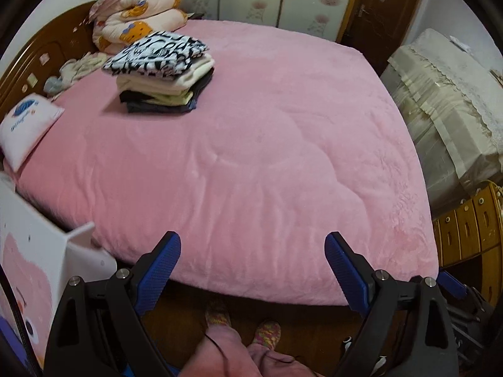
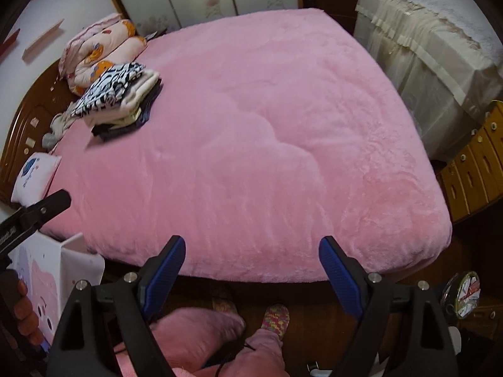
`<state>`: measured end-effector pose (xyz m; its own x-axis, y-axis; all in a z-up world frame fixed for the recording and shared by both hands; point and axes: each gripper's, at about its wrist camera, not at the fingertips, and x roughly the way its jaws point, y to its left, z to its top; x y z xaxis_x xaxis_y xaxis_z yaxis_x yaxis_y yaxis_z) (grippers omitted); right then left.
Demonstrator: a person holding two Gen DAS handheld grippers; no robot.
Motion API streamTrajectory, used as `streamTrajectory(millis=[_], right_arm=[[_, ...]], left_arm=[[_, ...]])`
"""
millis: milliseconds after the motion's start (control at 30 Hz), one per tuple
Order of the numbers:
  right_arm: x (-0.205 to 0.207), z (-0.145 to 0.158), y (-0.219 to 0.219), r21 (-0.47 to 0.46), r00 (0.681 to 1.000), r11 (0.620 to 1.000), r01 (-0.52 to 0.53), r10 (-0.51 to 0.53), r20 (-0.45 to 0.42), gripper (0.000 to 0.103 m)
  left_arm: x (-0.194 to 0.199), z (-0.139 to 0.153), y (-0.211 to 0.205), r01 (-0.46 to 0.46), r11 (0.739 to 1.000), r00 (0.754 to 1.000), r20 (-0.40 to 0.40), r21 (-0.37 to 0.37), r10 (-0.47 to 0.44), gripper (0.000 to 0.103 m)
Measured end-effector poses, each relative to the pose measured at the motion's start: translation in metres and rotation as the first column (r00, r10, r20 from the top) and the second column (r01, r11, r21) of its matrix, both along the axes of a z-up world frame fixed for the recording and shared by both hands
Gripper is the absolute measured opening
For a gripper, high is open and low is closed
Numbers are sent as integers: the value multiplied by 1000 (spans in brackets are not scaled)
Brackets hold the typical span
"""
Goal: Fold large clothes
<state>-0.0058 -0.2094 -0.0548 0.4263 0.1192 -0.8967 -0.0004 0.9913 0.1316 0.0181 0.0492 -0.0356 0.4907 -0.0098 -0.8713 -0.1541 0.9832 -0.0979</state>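
Pink plush bedspread point(image 1: 251, 157) carries soft, light folded clothes point(image 1: 163, 72), best pinched at edges; left gripper point(image 1: 253, 253) and right gripper point(image 2: 251, 256) gape empty.

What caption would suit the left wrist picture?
Open left gripper above the foot of a pink bed, folded clothes stack near the headboard.

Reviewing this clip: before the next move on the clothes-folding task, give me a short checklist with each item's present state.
1. Left gripper open and empty: ok.
2. Right gripper open and empty: ok.
3. Folded stack sits upright on the pink bedspread, zebra-print piece on top: ok.
4. Bare stretch of bedspread in front of both grippers for spreading a garment: ok.
5. Next large garment to fold identified: cannot tell; only small crumpled items lie by the headboard.
6. Grippers apart from each other: ok; the left one shows only at the right view's left edge.
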Motion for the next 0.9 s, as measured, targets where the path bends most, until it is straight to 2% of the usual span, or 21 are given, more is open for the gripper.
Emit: streamTrajectory(millis=[100,167,333,467,567,633,767,900], right_arm=[[1,-3,17,-37,1000,999,13,-13,-6,87],[1,-7,30,-17,999,999,36,-36,-32,87],[-4,-5,66,-37,1000,999,-1,1,-18,87],[-2,8,83,-95,998,994,-55,57,17,87],[1,17,75,-103,999,994,-39,41,21,88],[4,22,68,-104,999,994,-23,26,32,91],[8,20,50,-74,1000,997,8,-7,15,93],[8,26,37,-53,999,998,22,-20,41,97]], left_arm=[[11,-6,4,43,999,999,-21,16,-43,92],[15,-7,8,74,997,997,-19,18,-74,92],[20,-6,9,149,987,989,-17,57,-148,92],[21,-6,10,120,992,992,-37,47,-119,92],[19,-1,7,99,993,995,-31,60,-97,94],[16,2,5,86,995,996,-15,53,-85,102],[14,9,-7,93,993,995,13,68,-94,102],[12,10,-19,115,991,993,16,72,-116,102]])
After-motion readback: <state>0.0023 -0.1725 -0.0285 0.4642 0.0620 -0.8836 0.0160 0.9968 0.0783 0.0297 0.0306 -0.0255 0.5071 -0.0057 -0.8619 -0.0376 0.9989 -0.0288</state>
